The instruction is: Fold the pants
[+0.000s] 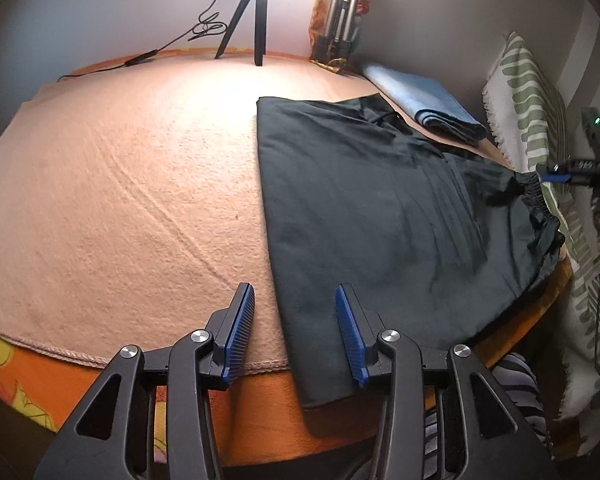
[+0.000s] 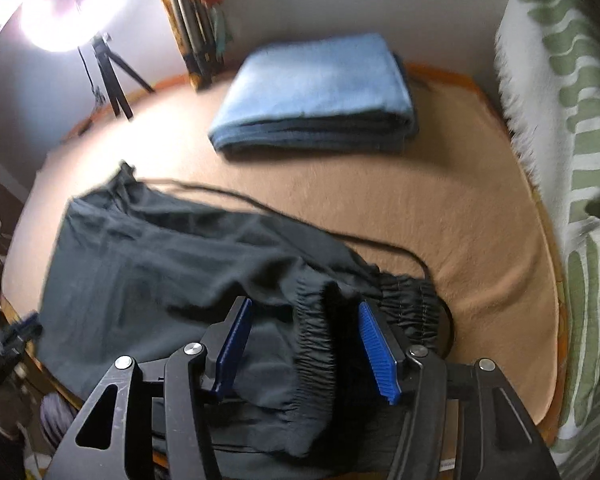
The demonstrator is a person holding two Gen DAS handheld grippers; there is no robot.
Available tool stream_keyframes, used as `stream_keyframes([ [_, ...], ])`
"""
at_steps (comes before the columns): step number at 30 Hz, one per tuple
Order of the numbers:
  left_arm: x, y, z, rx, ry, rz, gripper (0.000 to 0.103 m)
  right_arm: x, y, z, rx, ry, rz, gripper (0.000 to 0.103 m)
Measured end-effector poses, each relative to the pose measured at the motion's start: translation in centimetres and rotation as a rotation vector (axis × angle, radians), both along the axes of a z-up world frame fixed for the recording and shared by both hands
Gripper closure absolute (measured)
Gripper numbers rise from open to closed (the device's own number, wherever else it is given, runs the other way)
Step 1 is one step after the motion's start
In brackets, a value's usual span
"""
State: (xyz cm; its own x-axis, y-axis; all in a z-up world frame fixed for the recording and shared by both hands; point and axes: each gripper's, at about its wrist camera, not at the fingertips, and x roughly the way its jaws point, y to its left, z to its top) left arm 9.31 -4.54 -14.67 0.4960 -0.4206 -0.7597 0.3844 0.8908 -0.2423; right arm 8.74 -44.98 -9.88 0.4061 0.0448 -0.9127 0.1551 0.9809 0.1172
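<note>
Black pants (image 1: 380, 208) lie folded lengthwise on a peach blanket (image 1: 132, 168). The leg ends hang over the near edge. My left gripper (image 1: 296, 300) is open just above the pants' near left edge, holding nothing. In the right wrist view the elastic waistband (image 2: 316, 340) of the pants (image 2: 172, 256) lies between the jaws of my right gripper (image 2: 304, 316), which is open. A black drawstring (image 2: 284, 212) trails from the waistband across the blanket. The right gripper also shows in the left wrist view (image 1: 560, 172), at the waistband end.
A folded blue towel (image 2: 316, 96) lies at the far side. A green-and-white patterned cushion (image 2: 560, 140) stands along the right. A small black tripod (image 1: 256, 16) with a bright lamp and a cable stands at the back, beside a silver tripod (image 1: 344, 4).
</note>
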Motion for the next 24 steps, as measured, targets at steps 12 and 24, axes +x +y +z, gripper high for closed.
stream_keyframes([
  [12,-0.3,-0.8,-0.2,-0.031,-0.022,0.019,0.062,1.9,11.0,4.8,0.162,-0.124,0.206,0.042],
  [24,0.0,0.6,-0.6,-0.157,-0.006,0.059,0.073,7.2,24.8,2.1,0.286,-0.087,0.369,0.042],
])
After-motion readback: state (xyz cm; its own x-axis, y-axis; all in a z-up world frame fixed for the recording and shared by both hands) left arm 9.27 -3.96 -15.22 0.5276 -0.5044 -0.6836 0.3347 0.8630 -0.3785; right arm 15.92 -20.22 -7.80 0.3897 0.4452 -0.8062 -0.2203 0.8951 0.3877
